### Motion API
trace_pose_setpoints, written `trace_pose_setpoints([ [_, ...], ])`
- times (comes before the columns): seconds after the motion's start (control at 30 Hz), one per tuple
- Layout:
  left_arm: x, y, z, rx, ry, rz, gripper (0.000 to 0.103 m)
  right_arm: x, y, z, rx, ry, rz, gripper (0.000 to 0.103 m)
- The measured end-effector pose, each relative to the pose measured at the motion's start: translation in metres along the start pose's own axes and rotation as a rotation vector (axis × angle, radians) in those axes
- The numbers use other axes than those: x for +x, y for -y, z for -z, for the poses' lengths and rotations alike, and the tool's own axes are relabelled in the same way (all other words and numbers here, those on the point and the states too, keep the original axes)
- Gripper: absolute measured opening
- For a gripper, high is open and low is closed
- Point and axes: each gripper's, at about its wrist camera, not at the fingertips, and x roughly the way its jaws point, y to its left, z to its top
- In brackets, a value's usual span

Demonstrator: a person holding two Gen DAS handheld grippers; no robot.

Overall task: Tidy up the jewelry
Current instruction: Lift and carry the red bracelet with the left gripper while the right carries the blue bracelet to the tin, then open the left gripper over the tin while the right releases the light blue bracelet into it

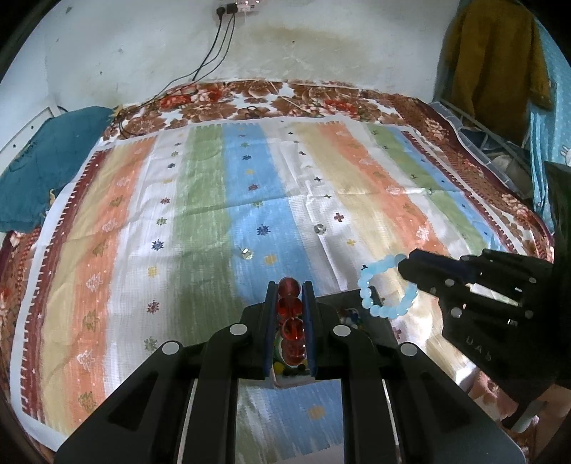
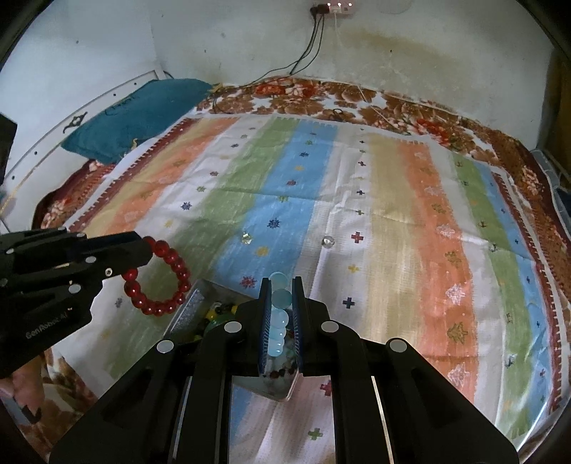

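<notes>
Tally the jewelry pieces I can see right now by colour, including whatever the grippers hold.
Red bead bracelet, held by the left hand-held gripper: 1
Light blue bead bracelet, held by the right hand-held gripper: 1
Clear pieces on the bedspread: 2
Total: 4

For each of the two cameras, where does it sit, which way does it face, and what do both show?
Left wrist view: sits on the left gripper, looks down across the striped cloth; own fingers clamp the red bracelet; right gripper at right.
Right wrist view: sits on the right gripper, same direction; own fingers clamp the blue bracelet; left gripper and a hand at left.
Shared: both bracelets, clear box, teal pillow, wall socket.
</notes>
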Motion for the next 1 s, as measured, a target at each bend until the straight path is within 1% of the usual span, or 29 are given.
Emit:
trace_pose_setpoints([
  [0.27,0.0,0.011,0.006,0.02,-0.01,0.01,0.013,-0.002,0.001,0.01,0.015,-0.018,-0.029,0.012],
  [0.4,0.004,0.015,0.01,0.039,-0.029,-0.004,0.013,-0.001,0.001,0.013,0.012,-0.033,-0.046,0.012],
  [0.5,0.006,0.014,0.011,0.037,-0.038,0.002,0.013,0.0,0.002,0.013,0.015,-0.038,-0.051,0.012],
  [0.57,0.009,0.013,0.011,0.028,-0.057,0.021,0.013,0.003,0.006,0.013,0.029,-0.053,-0.053,0.012],
  [0.63,0.013,0.009,0.011,0.01,-0.066,0.011,0.016,0.008,0.01,0.014,0.04,-0.081,-0.05,0.014],
  [0.67,0.014,0.006,0.01,-0.004,-0.069,0.001,0.02,0.01,0.012,0.014,0.045,-0.086,-0.048,0.017],
  [0.7,0.014,0.003,0.01,-0.015,-0.068,-0.001,0.029,0.011,0.013,0.015,0.05,-0.088,-0.045,0.031],
  [0.73,0.014,0.0,0.01,-0.027,-0.065,-0.004,0.034,0.011,0.015,0.016,0.058,-0.087,-0.044,0.04],
  [0.8,0.015,-0.005,0.01,-0.044,-0.065,-0.02,0.037,0.011,0.019,0.015,0.069,-0.081,-0.037,0.041],
  [0.83,0.016,-0.008,0.01,-0.051,-0.066,-0.03,0.04,0.011,0.021,0.014,0.076,-0.078,-0.031,0.041],
  [0.87,0.017,-0.011,0.01,-0.059,-0.068,-0.04,0.042,0.012,0.022,0.014,0.08,-0.078,-0.029,0.041],
  [0.9,0.018,-0.013,0.01,-0.064,-0.07,-0.046,0.043,0.014,0.023,0.014,0.081,-0.08,-0.026,0.043],
  [1.0,0.024,-0.022,0.009,-0.094,-0.083,-0.063,0.049,0.019,0.027,0.013,0.079,-0.088,0.0,0.053],
])
